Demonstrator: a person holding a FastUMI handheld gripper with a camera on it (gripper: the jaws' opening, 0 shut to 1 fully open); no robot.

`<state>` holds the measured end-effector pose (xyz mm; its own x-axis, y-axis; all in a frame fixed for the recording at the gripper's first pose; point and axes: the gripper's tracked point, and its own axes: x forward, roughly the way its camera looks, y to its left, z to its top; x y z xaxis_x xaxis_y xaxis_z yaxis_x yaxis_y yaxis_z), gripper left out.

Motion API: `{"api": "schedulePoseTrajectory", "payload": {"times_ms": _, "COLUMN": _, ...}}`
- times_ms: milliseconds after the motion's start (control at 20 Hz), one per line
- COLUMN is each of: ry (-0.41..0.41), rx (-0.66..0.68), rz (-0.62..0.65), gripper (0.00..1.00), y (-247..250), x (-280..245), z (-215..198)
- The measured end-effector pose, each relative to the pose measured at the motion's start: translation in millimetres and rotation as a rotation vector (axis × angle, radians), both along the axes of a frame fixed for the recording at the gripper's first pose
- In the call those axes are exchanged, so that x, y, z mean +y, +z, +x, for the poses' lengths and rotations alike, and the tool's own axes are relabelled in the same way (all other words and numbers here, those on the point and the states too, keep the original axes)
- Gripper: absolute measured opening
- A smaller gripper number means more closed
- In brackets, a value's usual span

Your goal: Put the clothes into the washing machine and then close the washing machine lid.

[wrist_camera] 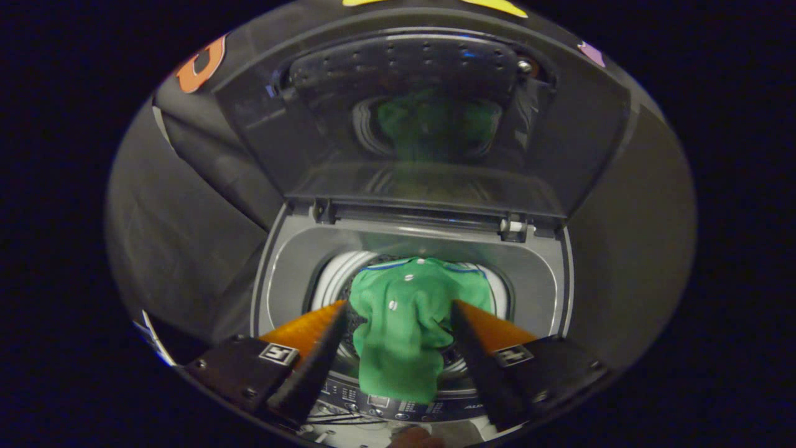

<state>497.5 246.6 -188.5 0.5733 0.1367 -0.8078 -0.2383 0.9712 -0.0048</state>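
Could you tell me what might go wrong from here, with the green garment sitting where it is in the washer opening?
1. The green garment lies between the open tongs, and its lower end drapes over the control panel rather than inside the drum; it could slide out.
2. If the raised lid is closed now, it would likely trap that hanging cloth.
3. The cloth might snag on a finger as the tongs pull back.

You're working in dim light; the raised lid (pixel 429 124) mirrors a blurry green glow. Edges bow from fisheye distortion. The fingers (pixel 311 354) nearest you look soft.
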Motion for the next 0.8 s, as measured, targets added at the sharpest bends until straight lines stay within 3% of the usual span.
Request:
{"api": "schedulePoseTrajectory", "payload": {"times_ms": 50, "ry": 0.013, "rx": -0.029, "rz": -0.012, "gripper": 1.0, "y": 0, "x": 1, "z": 3}}
{"api": "schedulePoseTrajectory", "payload": {"times_ms": 300, "ry": 0.118, "rx": -0.134, "rz": 0.061, "gripper": 1.0, "y": 26, "x": 14, "z": 16}}
{"api": "schedulePoseTrajectory", "payload": {"times_ms": 500, "ry": 0.175, "rx": -0.269, "rz": 0.152, "gripper": 1.0, "y": 81, "x": 37, "z": 32}}
{"api": "schedulePoseTrajectory", "payload": {"times_ms": 800, "ry": 0.156, "rx": -0.412, "rz": 0.24, "gripper": 1.0, "y": 155, "x": 49, "z": 75}}
